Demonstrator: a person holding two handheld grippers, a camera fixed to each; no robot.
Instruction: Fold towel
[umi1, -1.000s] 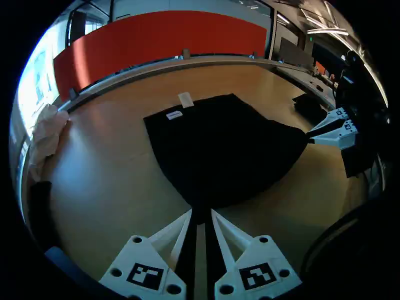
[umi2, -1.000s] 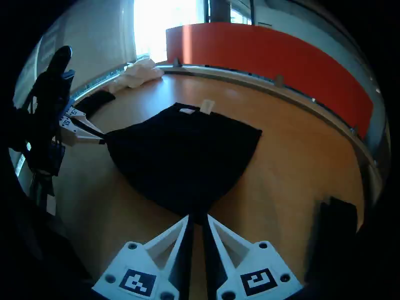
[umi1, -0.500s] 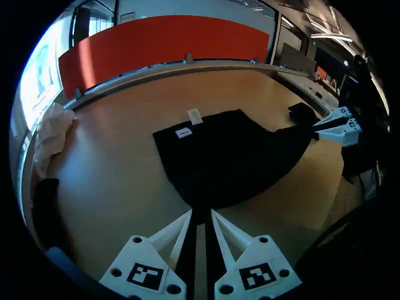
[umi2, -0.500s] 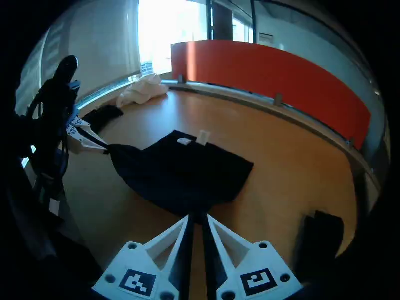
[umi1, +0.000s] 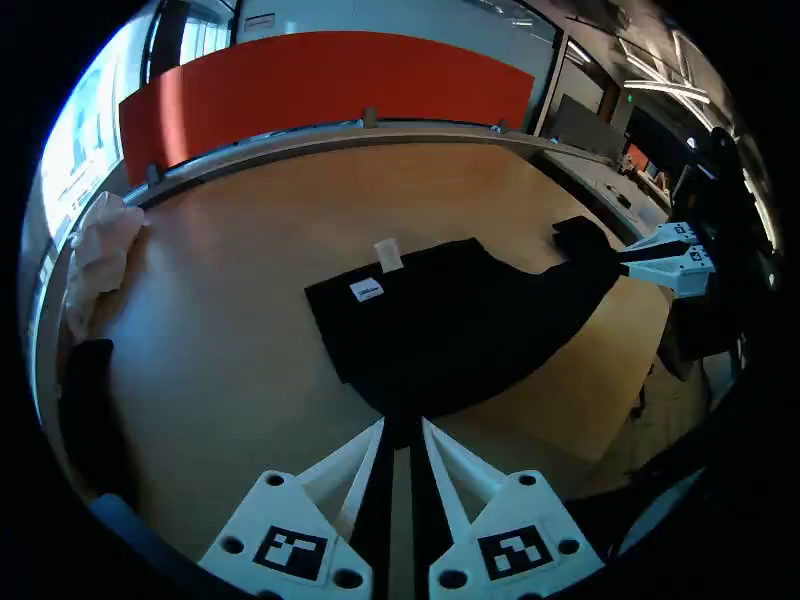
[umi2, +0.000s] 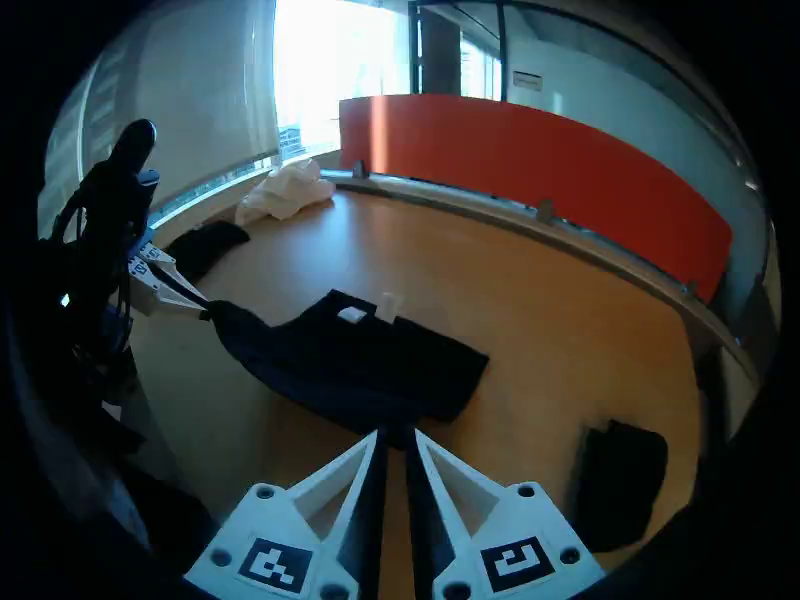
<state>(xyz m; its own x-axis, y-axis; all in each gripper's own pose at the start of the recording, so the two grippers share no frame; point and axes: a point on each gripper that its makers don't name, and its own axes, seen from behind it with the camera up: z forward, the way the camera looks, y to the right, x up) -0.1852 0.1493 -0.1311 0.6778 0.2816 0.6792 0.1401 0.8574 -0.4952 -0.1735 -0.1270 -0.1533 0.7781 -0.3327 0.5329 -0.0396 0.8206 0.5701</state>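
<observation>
A black cloth towel (umi1: 450, 320) lies spread on a pale wooden worktop (umi1: 240, 310), its far edge, marked by a small white tag (umi1: 367, 290), flat on the surface while its near edge is strung between two pairs of tongs. The left tongs (umi1: 410, 432) are closed to a thin slit on one near corner; the right tongs (umi2: 397, 435) pinch the other corner the same way. The held edge runs left to right between them, with the cloth stretching away ahead of both, neither hand nearer. A fold would likely mean carrying both corners forward to the tagged far edge
</observation>
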